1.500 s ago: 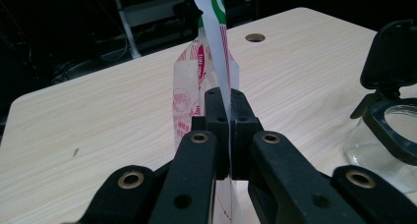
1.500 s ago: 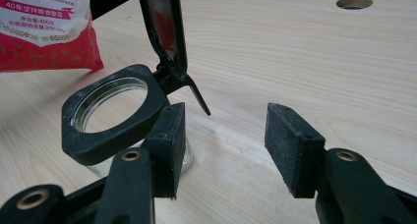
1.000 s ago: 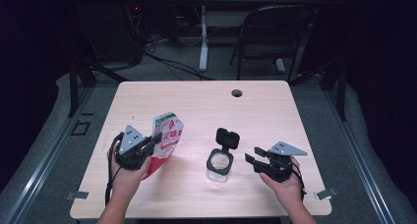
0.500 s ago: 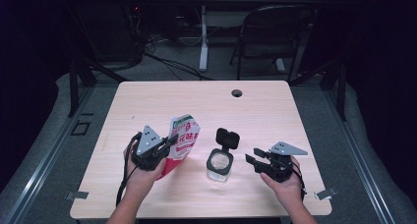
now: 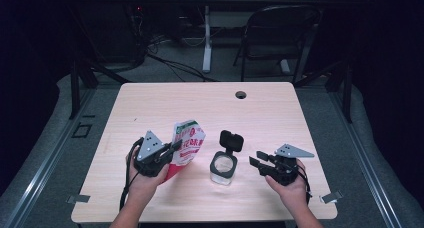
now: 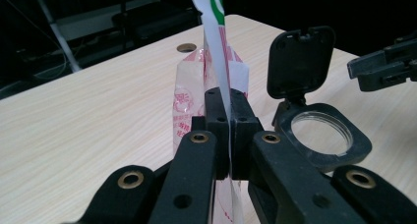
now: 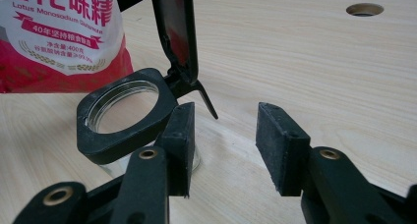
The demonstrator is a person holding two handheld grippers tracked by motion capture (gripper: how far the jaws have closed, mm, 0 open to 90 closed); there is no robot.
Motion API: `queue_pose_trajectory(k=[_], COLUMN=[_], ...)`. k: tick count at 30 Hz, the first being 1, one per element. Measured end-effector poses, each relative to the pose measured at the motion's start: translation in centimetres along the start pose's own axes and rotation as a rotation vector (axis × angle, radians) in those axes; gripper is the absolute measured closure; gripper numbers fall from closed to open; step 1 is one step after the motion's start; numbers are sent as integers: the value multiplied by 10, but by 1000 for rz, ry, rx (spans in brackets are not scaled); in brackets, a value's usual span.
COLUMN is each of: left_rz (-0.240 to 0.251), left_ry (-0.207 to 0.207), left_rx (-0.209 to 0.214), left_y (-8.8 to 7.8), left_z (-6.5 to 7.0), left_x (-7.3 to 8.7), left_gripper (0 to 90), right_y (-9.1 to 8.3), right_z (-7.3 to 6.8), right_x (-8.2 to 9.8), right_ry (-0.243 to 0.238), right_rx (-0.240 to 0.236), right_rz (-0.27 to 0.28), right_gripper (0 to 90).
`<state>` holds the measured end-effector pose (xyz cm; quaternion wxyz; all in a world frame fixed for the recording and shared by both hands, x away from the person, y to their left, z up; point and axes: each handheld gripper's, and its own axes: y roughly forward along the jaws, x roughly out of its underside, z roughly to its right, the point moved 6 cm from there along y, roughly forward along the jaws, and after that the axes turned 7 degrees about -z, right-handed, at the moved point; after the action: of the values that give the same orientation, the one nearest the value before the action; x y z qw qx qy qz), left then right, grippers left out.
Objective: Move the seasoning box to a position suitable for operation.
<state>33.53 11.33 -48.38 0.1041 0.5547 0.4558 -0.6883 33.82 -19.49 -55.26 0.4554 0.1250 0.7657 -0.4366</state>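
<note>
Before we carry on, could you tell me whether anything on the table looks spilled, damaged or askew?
Nothing is spilled or damaged. The seasoning bag is tilted, pinched in the left gripper beside the open-lidded jar.

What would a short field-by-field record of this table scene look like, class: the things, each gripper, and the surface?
bag: red and white printed bag, lifted and tilted, left of the jar
jar: clear jar with black collar, flip lid standing open
left gripper: shut on the bag's edge
right gripper: open, nothing between its pads; jaws have just been closing, right of the jar
table: light wood table with a round hole
</note>
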Motion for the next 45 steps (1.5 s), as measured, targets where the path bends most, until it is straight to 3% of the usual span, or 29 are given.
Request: queue_pose_trajectory(k=[7,17,25,31,45], left_rz=[-7,-8,-29,-48,-54], left_ry=[-6,-63,-63,-60,-57], left_rx=[13,39,44,50,62], left_y=[-2,-10,-10,-7,-4], left_z=[4,0,7,11,18], left_x=[10,26,38,45,52], left_gripper=[900,900,900,900,900], right_y=[-6,-14,-16,-7,23], right_z=[-7,-17,-38,-56,-83], right_x=[-7,-22,-36,-44,-47], right_ry=[-31,-76,-112,-157,-179], right_rx=[-31,-71,-126,-177,-274], right_rz=[18,30,50,38,1], right_gripper=[635,678,682,674,651])
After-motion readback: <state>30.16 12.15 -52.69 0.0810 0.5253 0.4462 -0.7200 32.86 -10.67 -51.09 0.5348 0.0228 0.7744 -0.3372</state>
